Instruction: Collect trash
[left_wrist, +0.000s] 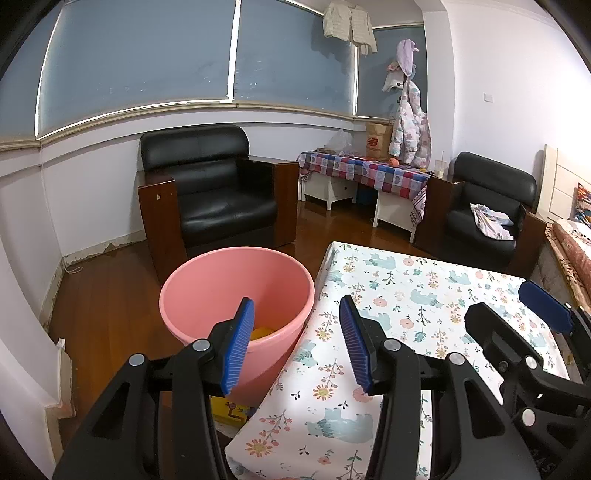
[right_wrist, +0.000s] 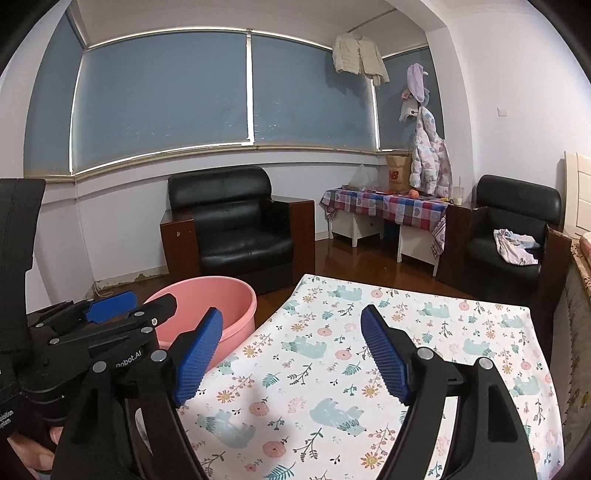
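A pink bucket (left_wrist: 236, 291) stands on the floor just left of the tabletop (left_wrist: 424, 295), something yellow inside. The left gripper (left_wrist: 297, 345) hangs over the bucket's right rim, jaws wide, holding nothing. Right of the bucket, the right gripper (right_wrist: 291, 356) hovers above the tabletop, jaws wide, holding nothing.

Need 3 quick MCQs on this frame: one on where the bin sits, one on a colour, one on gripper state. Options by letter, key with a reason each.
1. Where is the bin relative to the table?
A. On top of it
B. On the floor by its left edge
C. On the armchair

2. What colour is the bin?
A. Pink
B. Green
C. White

3. What state is the left gripper in?
A. Shut on trash
B. Shut, holding nothing
C. Open, holding nothing

Key:
1 B, it stands on the wood floor against the floral table's left side.
2 A, its wall and rim are pink in both views.
3 C, the blue pads sit wide apart with nothing between them.
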